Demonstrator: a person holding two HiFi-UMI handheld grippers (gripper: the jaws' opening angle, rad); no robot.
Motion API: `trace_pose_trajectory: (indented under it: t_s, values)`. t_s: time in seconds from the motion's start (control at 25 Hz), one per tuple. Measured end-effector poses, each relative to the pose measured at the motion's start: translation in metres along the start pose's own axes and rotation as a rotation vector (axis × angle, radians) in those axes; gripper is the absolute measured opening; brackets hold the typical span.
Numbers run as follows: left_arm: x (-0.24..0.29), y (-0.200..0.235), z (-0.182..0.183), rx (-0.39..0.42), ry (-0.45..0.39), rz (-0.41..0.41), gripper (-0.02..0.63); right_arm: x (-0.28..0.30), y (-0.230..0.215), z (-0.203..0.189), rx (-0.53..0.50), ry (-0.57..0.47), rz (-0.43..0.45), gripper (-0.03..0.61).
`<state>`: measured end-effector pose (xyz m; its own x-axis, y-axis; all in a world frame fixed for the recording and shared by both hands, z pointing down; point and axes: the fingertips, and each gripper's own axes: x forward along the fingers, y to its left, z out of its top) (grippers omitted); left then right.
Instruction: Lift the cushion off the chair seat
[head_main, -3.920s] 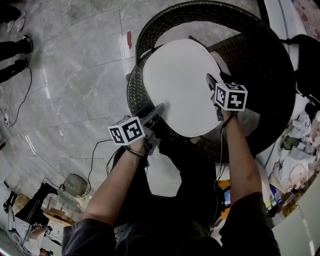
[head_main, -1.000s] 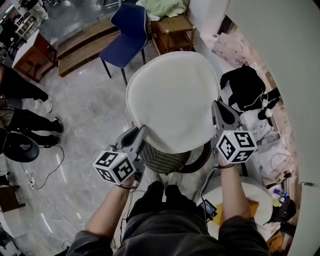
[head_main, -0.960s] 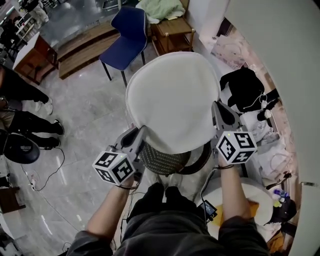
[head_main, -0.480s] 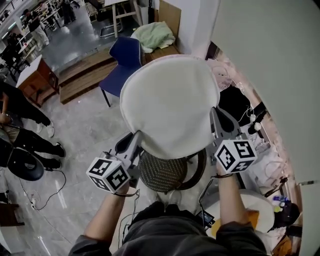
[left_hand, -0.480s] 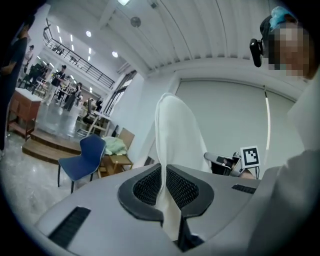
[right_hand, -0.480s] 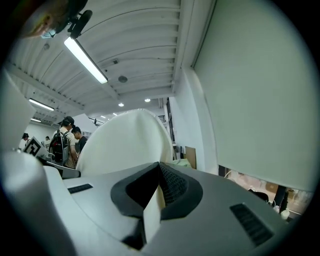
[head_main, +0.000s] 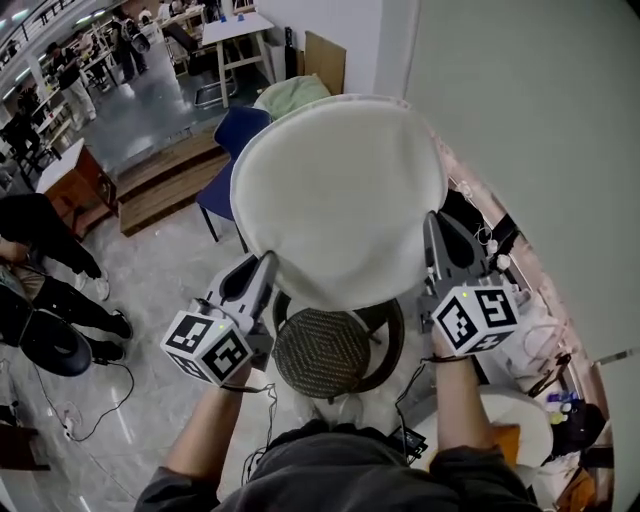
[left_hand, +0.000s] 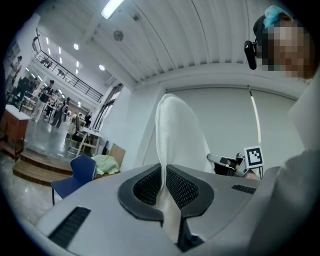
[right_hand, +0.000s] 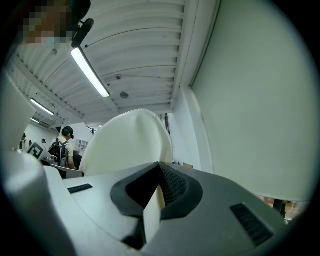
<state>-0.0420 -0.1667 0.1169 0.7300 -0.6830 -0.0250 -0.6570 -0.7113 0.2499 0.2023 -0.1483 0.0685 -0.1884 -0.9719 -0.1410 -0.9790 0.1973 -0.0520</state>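
Two grippers: one at each lower side of the cushion (head_main: 340, 195), both biting its rim.
People: at the far left of the head view, figures in dark clothes (head_main: 40, 235) stand on the grey floor (head_main: 150, 270).
Blue chair (head_main: 238, 132): behind the cushion's upper left, partly hidden by it. It also shows low on the left in the left gripper view (left_hand: 75, 172).
Left gripper (head_main: 268, 262): its jaws are clenched on the cushion's lower left rim. In its own view (left_hand: 162, 171) the mesh pads pinch the white fabric (left_hand: 177, 135) with only that fabric between them. Its marker cube (head_main: 207, 345) sits nearest the person.
Cushion pose: held in the air, clear of the seat. Its broad white face is turned to the head camera and its lower rim is nearest the person. The outline is close to round, so no long axis can be told. From the left gripper view it shows edge-on, a thin sheet rising straight up from the jaws.
Chair (head_main: 322, 352): its round woven seat is bare, showing below the cushion's lower rim, between the two grippers.
Right gripper (head_main: 432, 222): its jaws are closed tight on the lower right rim. In its own view (left_hand: 230, 162) (right_hand: 159, 169) the cushion (right_hand: 127, 140) rises up and to the left from the pads.
Wall (head_main: 540, 130): plain and pale, filling the right.
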Motion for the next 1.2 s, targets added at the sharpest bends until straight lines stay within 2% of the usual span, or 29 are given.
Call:
trace_pose_trajectory:
  t_s: [0.12,0.4,1.2]
  values:
    - [0.002,-0.008,0.018,0.024,-0.022,-0.009,0.033,-0.006,-0.001,0.017,-0.005,-0.031,-0.003,0.012]
    - [0.002,-0.038,0.034,0.068,-0.058,-0.032,0.033,-0.032,-0.01,0.043,-0.015,-0.084,-0.015,0.012]
    - [0.003,-0.05,0.04,0.083,-0.082,-0.036,0.034,-0.042,-0.016,0.05,-0.01,-0.113,-0.019,0.012]
